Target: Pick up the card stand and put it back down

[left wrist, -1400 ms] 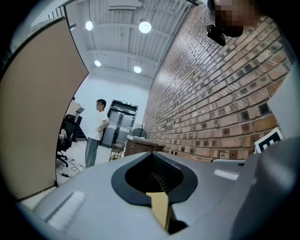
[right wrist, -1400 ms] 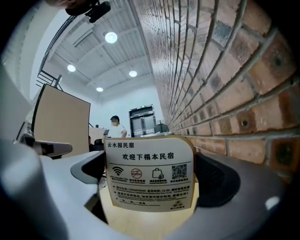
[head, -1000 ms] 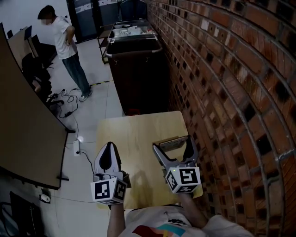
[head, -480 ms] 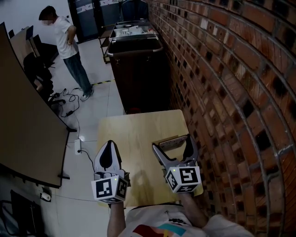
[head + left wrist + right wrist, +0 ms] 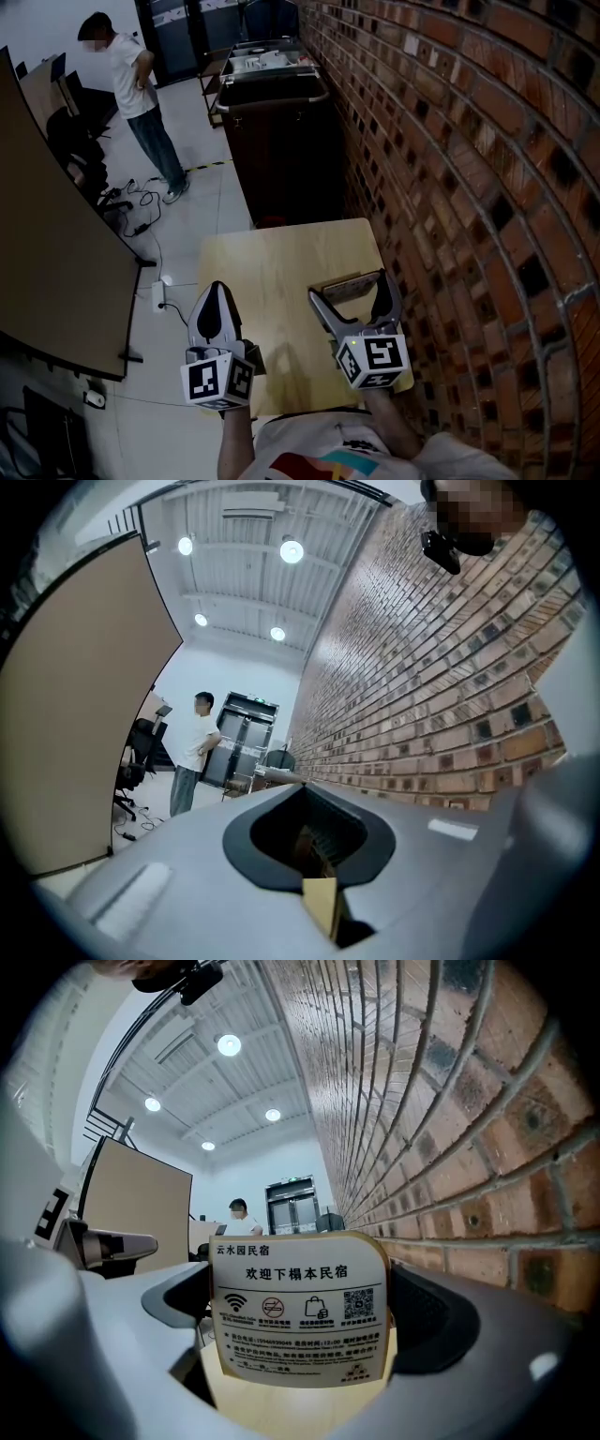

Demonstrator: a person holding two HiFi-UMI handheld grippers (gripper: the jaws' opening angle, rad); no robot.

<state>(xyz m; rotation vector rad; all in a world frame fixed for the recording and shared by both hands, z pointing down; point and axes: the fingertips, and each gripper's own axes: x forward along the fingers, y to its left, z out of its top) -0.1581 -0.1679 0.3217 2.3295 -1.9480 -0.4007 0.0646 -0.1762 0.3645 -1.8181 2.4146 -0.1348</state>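
Fingers point(image 5: 325, 317) of your right gripper point(image 5: 350, 291) are standing apart with the card stand point(image 5: 298, 1312) between them, resting on the table point(image 5: 272, 267), printed face toward you. Your left gripper point(image 5: 217, 292), farther off, is hanging closed.

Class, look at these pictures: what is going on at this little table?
A person holds a gripper in each hand over a small wooden table beside a brick wall. The right gripper has its fingers open on either side of the card stand, which stands on the table, not yet gripped. The left gripper is shut and empty near the table's left edge.
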